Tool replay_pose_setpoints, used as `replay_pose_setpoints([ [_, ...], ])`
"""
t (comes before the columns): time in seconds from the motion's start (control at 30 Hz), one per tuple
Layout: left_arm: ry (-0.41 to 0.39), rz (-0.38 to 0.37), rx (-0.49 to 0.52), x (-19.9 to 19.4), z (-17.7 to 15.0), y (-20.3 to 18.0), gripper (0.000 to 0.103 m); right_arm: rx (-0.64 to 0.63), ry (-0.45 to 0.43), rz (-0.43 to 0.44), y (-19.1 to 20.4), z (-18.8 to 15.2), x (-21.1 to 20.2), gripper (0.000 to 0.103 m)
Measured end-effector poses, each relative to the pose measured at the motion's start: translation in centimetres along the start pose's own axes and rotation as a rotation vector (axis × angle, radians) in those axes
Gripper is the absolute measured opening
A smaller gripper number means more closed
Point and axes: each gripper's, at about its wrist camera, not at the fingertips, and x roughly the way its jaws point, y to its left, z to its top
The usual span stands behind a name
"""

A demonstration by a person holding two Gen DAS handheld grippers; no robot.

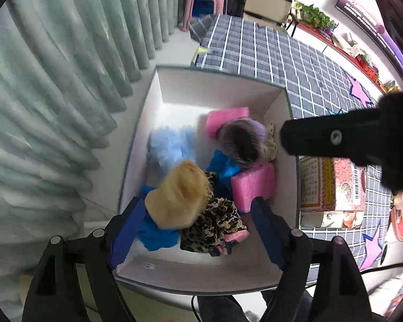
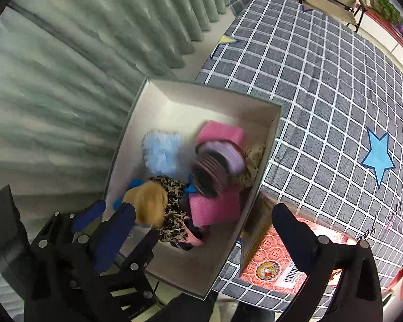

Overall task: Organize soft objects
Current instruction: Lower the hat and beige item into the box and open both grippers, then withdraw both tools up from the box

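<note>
Both my grippers, the left gripper [image 1: 194, 230] and the right gripper [image 2: 201, 230], hang wide open with nothing in them. The soft things sit in the white box [image 1: 223, 91] in the middle of the picture: a tan fluffy ball [image 1: 178, 196], pink sponges [image 1: 252, 185] and a light blue puff [image 1: 172, 145]. I think the job is nearly done, since I see no soft thing left on the checked cloth [image 2: 322, 94].

Home bedroom, checked bedspread [image 2: 322, 80], curtains [image 1: 53, 80]

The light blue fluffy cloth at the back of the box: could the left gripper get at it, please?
Probably yes: the left gripper is open above the white box, and the light blue fluffy cloth lies uncovered, beyond the tan plush.
</note>
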Motion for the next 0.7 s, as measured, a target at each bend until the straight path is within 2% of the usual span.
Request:
replay_pose_setpoints([
  [0.03, -0.027, 0.012, 0.007, -0.8, 0.0, -0.1, 0.084, 0.000, -0.013, -0.005, -0.1, -0.1, -0.4, 0.102],
  [0.1, -0.061, 0.087, 0.028, -2.5, 0.1, -0.4, 0.085, 0.001, -0.045, -0.012, -0.4, -0.5, -1.9, 0.102],
  [0.13, -0.050, 0.123, 0.038, -3.0, 0.1, -0.6, 0.088, 0.002, -0.052, -0.013, -0.5, -0.8, -2.4, 0.102],
  [0.17, -0.020, 0.129, 0.039, -3.2, 0.1, -0.6, 0.088, 0.005, -0.063, -0.016, -0.6, -1.1, -3.2, 0.102],
  [0.23, 0.070, -0.012, 0.030, -2.8, 0.2, -0.1, 0.088, 0.007, -0.082, -0.029, -0.6, -1.8, -4.8, 0.102],
  [0.27, 0.094, -0.030, 0.026, -2.7, 0.1, 0.1, 0.088, 0.002, -0.085, -0.036, -0.3, -2.3, -5.4, 0.102],
  [0.43, 0.106, 0.036, 0.122, -4.2, -0.8, -0.5, 0.088, 0.002, -0.080, -0.085, 0.1, -4.6, -7.1, 0.102],
  [0.5, 0.163, 0.034, 0.144, -4.3, -0.9, -1.1, 0.088, 0.003, -0.052, -0.070, 0.3, -5.5, -7.0, 0.102],
  [0.57, 0.216, 0.010, 0.128, -4.1, -0.9, -1.1, 0.088, -0.026, -0.041, -0.094, 0.7, -6.4, -6.7, 0.102],
  [0.63, 0.211, 0.025, 0.145, -4.4, -1.0, -1.4, 0.088, -0.053, -0.023, -0.127, 1.1, -7.2, -6.2, 0.102],
  [0.7, 0.199, 0.066, 0.164, -4.6, -1.2, -1.7, 0.088, -0.041, -0.014, -0.102, 1.0, -7.7, -5.9, 0.102],
])
